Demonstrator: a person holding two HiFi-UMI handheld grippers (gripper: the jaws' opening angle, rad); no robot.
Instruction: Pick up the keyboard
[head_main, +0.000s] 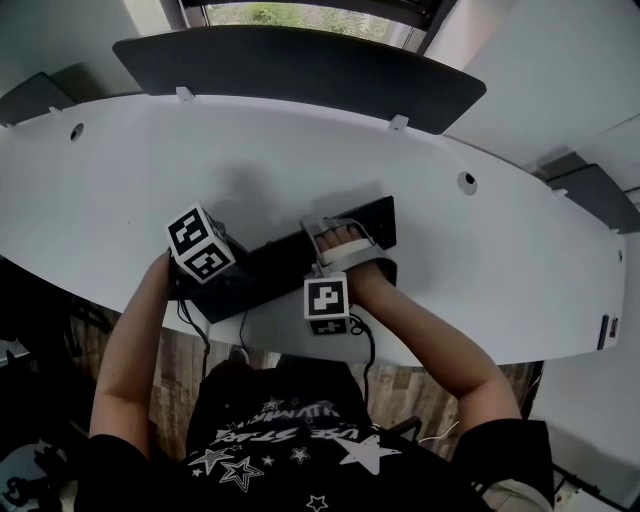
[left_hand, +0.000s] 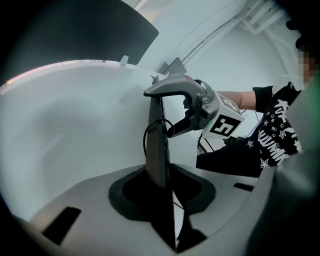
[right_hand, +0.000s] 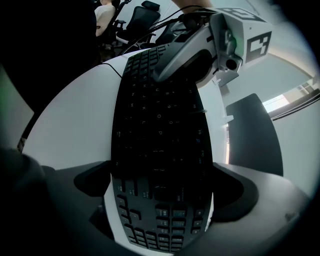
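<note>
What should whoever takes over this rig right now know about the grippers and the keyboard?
Left gripper: jaws sit around the left end of the keyboard, seen edge-on between them; dark gaps show either side, so the pads are not yet pressing.
Right gripper: jaws wide, straddling the keyboard's right end; white slivers show beside it, so no grip.
Keyboard: lying on the table, near its front edge.
Done: both grippers placed at the ends.
Left: close both, then probably lift level.
</note>
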